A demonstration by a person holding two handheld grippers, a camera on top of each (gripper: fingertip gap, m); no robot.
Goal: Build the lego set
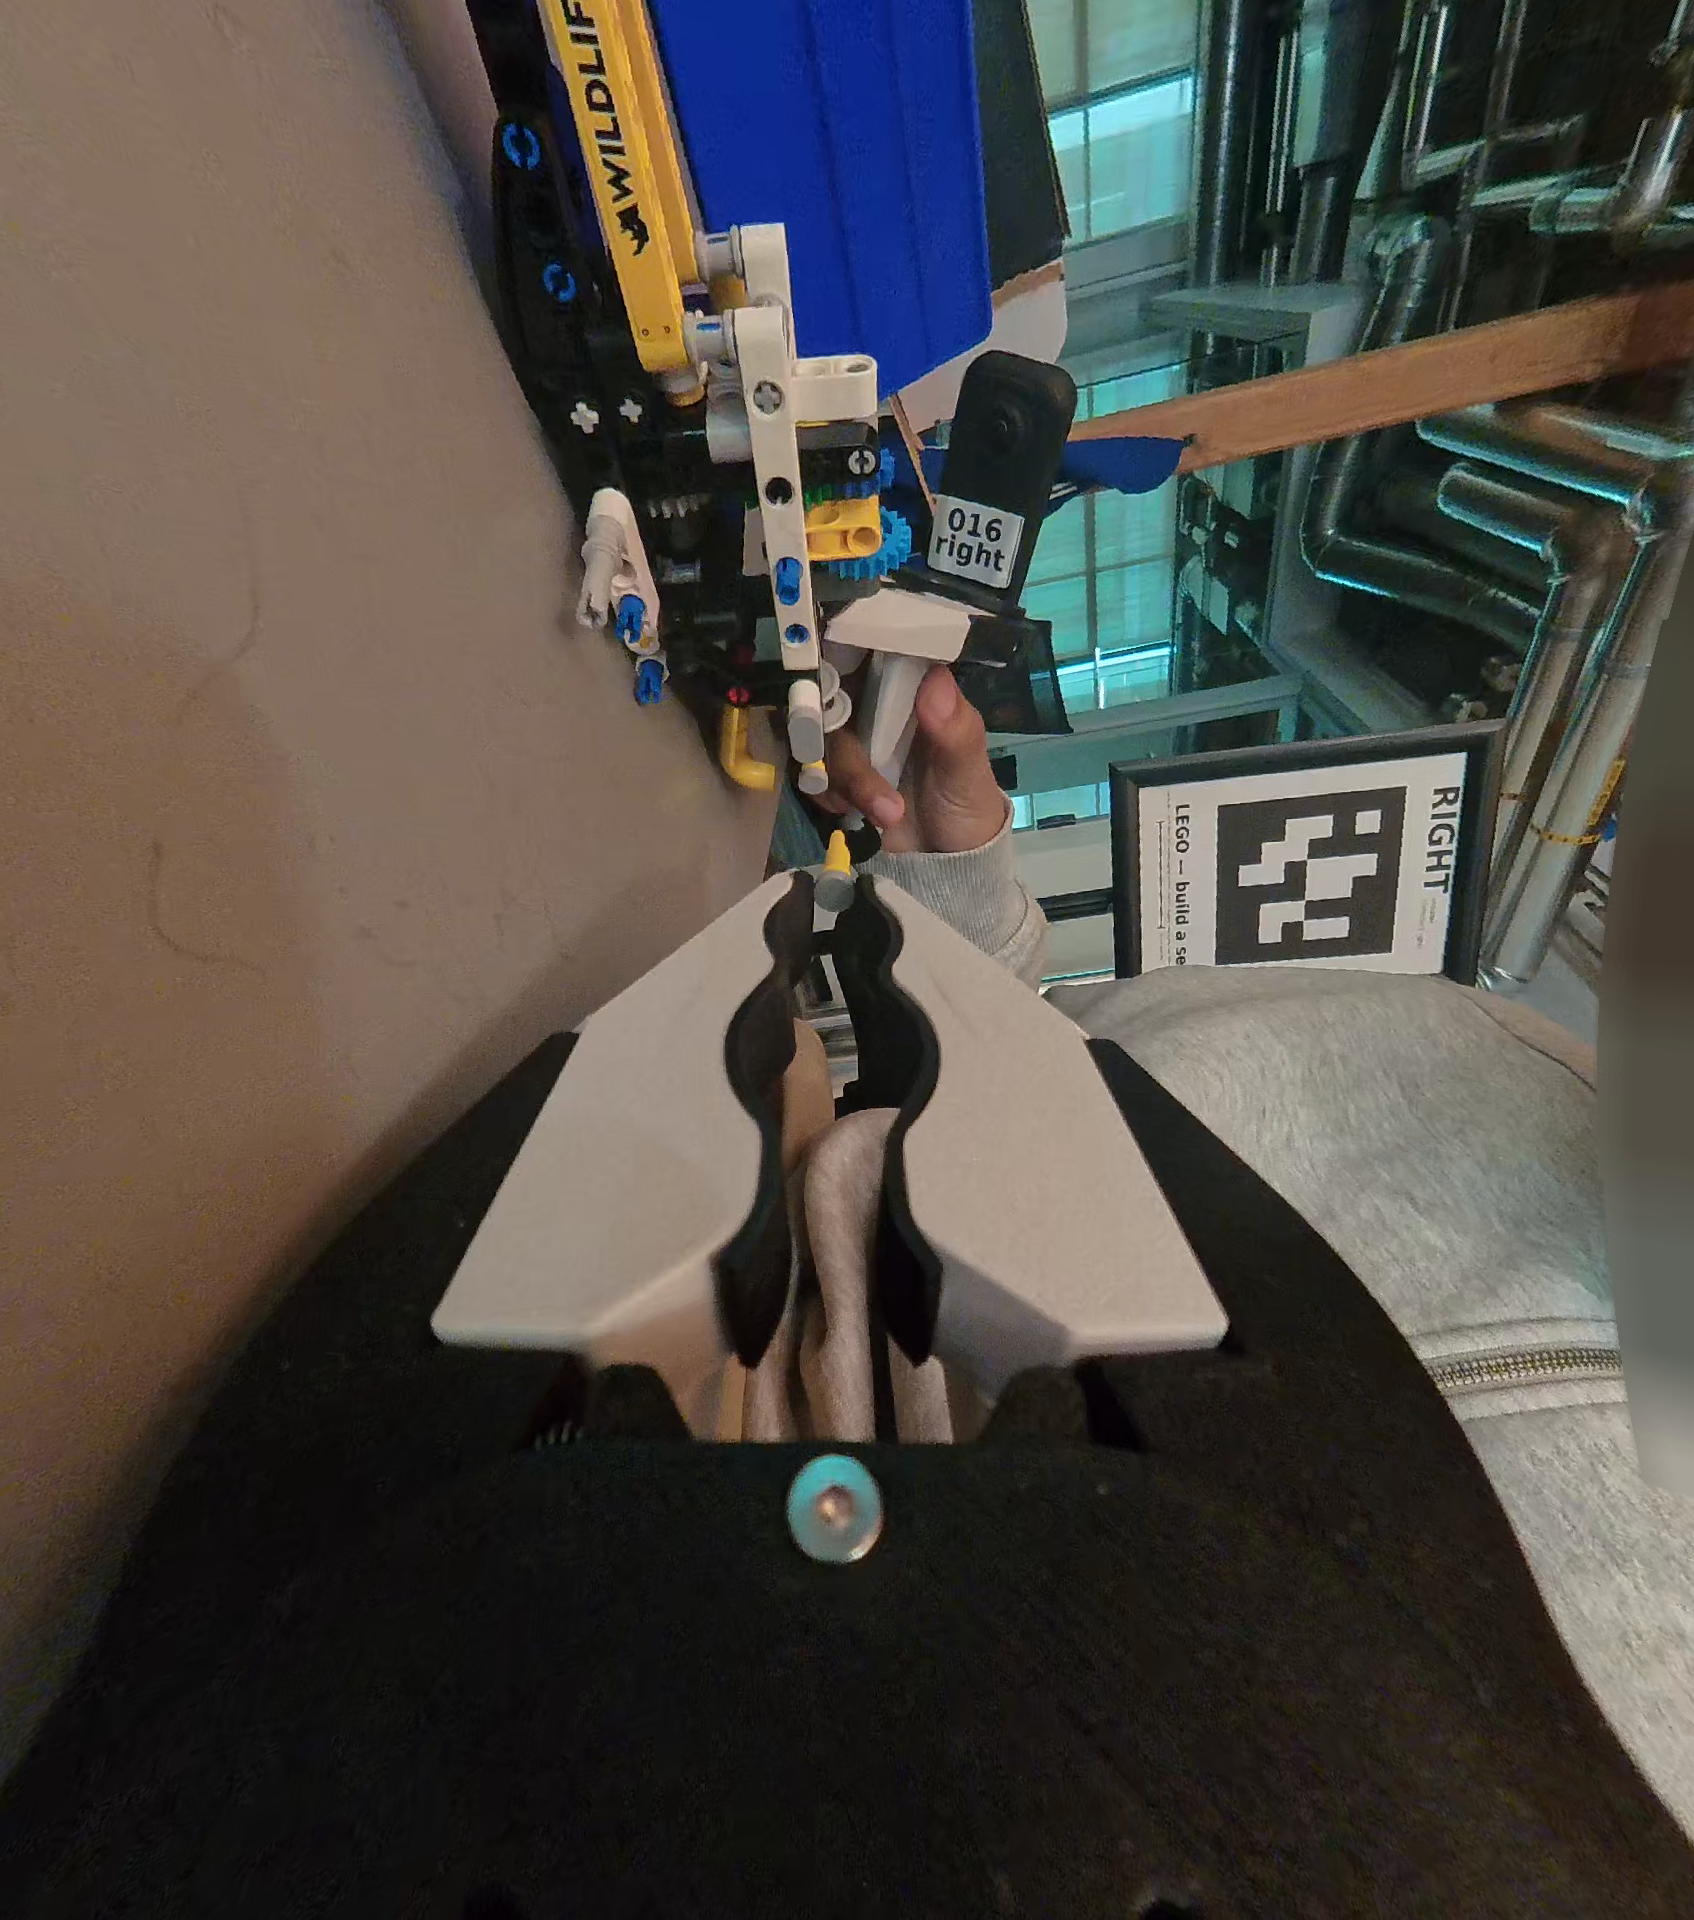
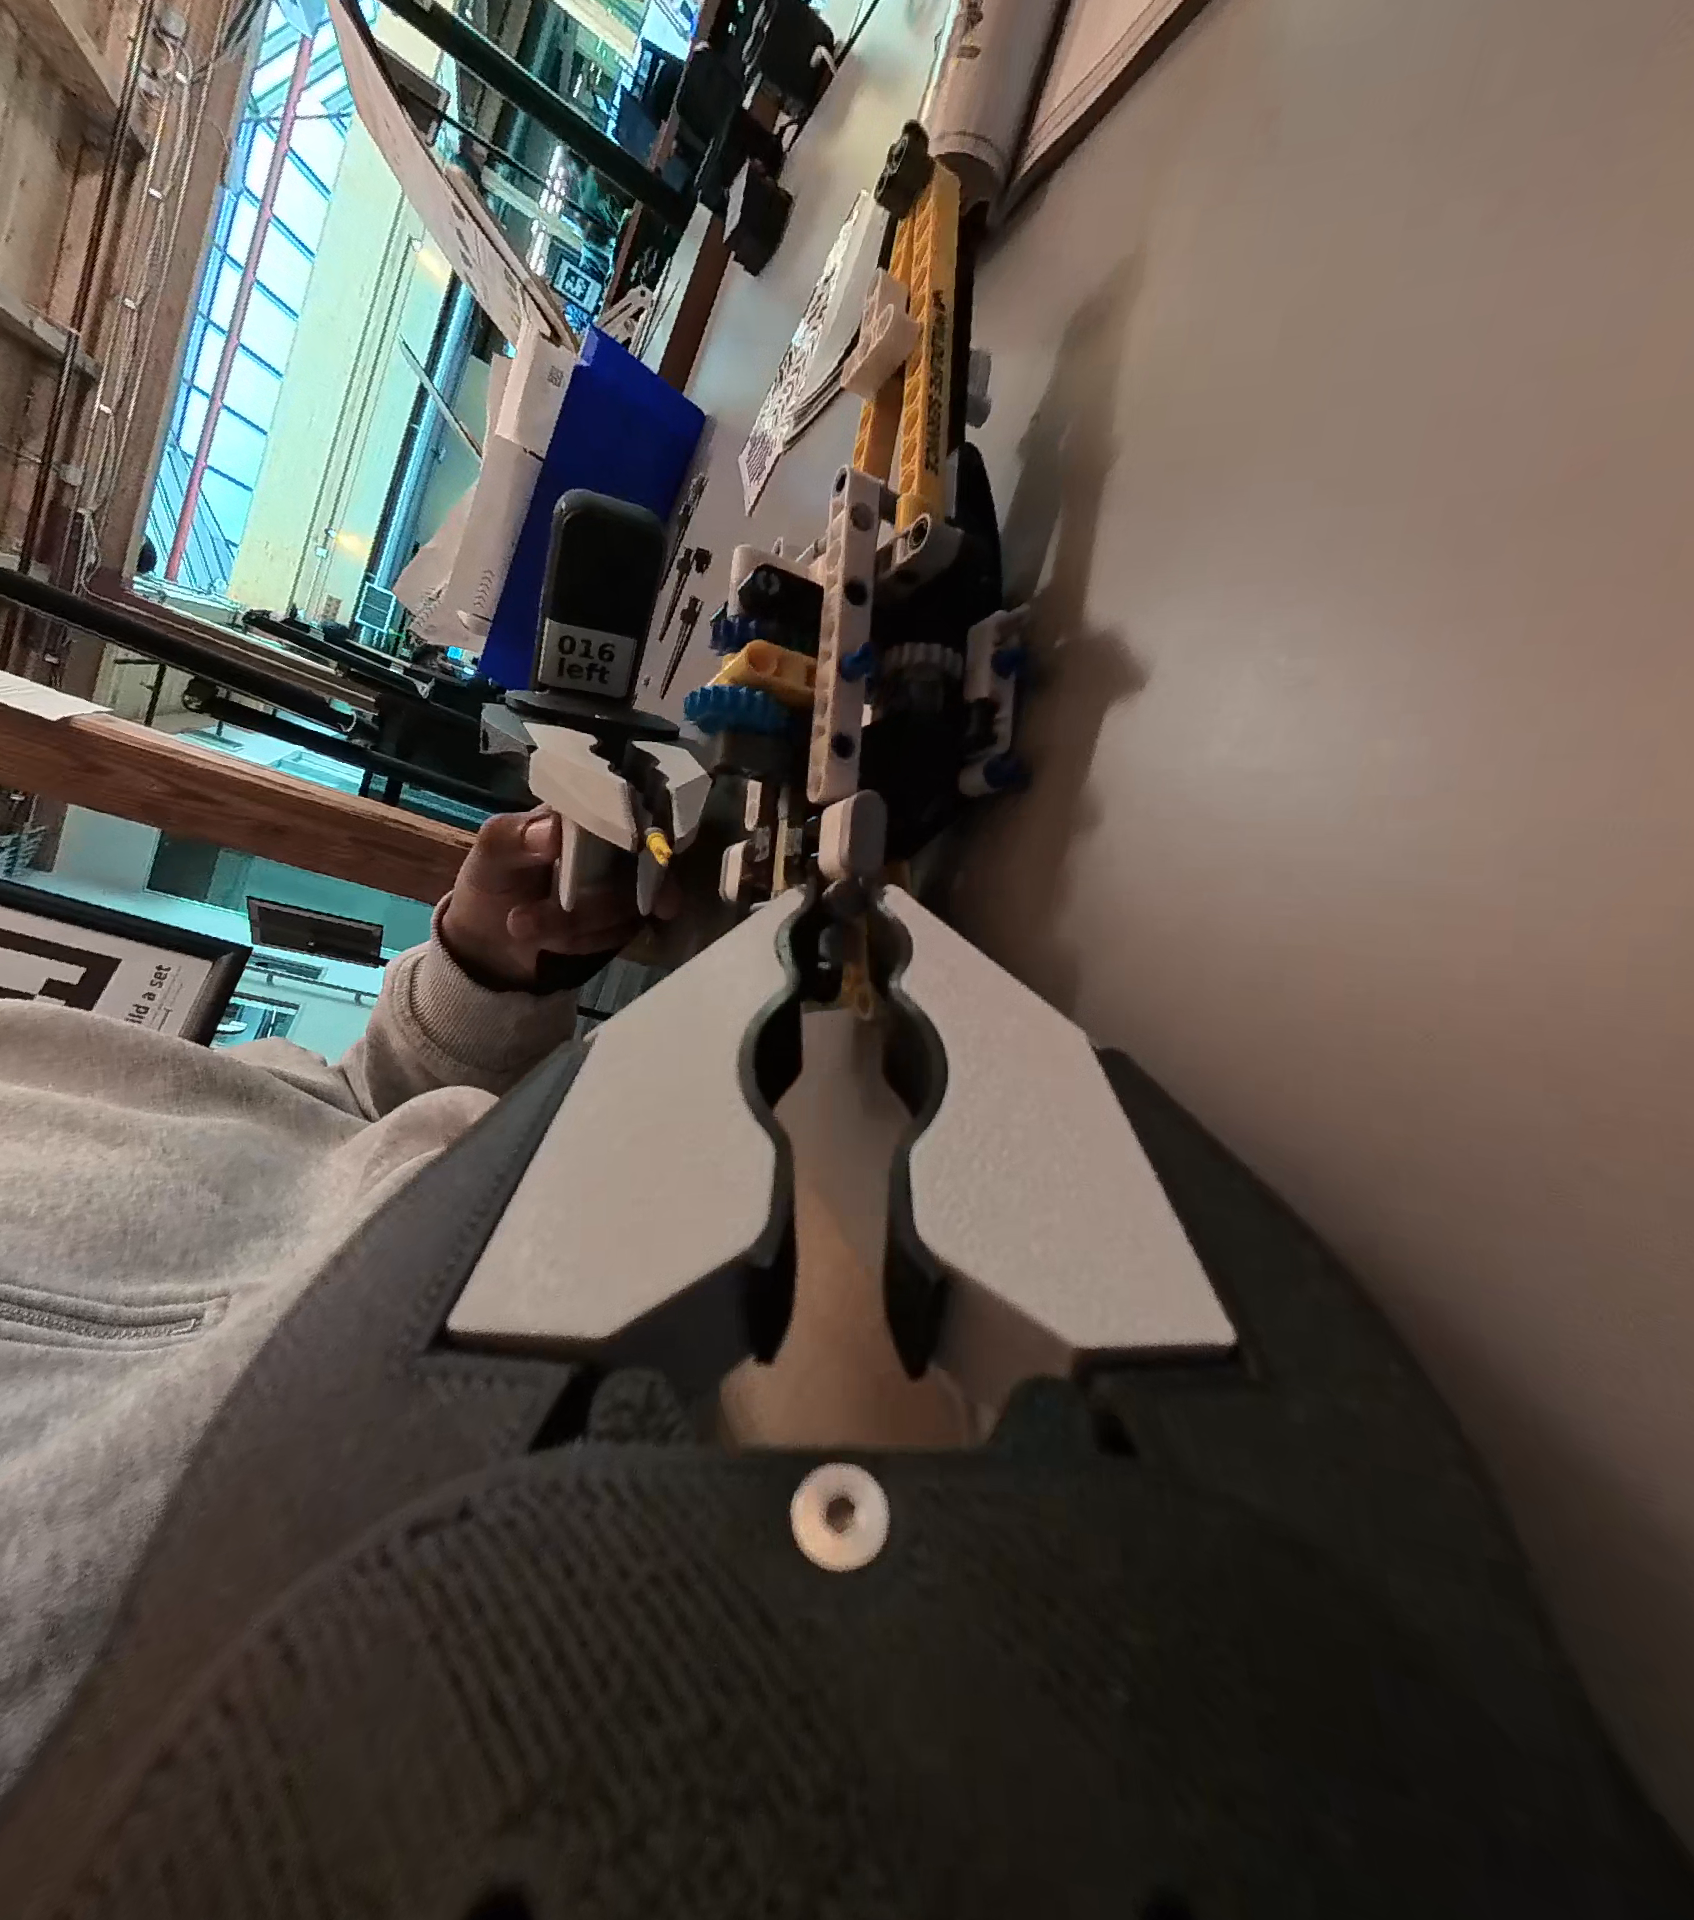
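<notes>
The partly built lego model (image 1: 770, 499) lies on the beige table (image 1: 199, 727); it has a black body, a long yellow beam, white beams, and blue gears and pins. My left gripper (image 1: 835, 883) is shut on a small pin (image 1: 837, 857) with a yellow tip and a grey head, held just short of the model's near end. In the right wrist view the left gripper (image 2: 656, 821) shows with the pin (image 2: 656, 844). My right gripper (image 2: 838, 920) is shut on the near end of the model (image 2: 864, 644), by a light grey connector (image 2: 848, 831). It also shows in the left wrist view (image 1: 853, 665).
A blue box (image 1: 822, 156) stands behind the model, also in the right wrist view (image 2: 604, 499). Printed sheets (image 2: 812, 353) lie on the table (image 2: 1445, 727) past the model. A framed marker sign (image 1: 1310, 862) stands near the person in a grey hoodie (image 1: 1342, 1143). About 11 cm separates my left fingertips from my right.
</notes>
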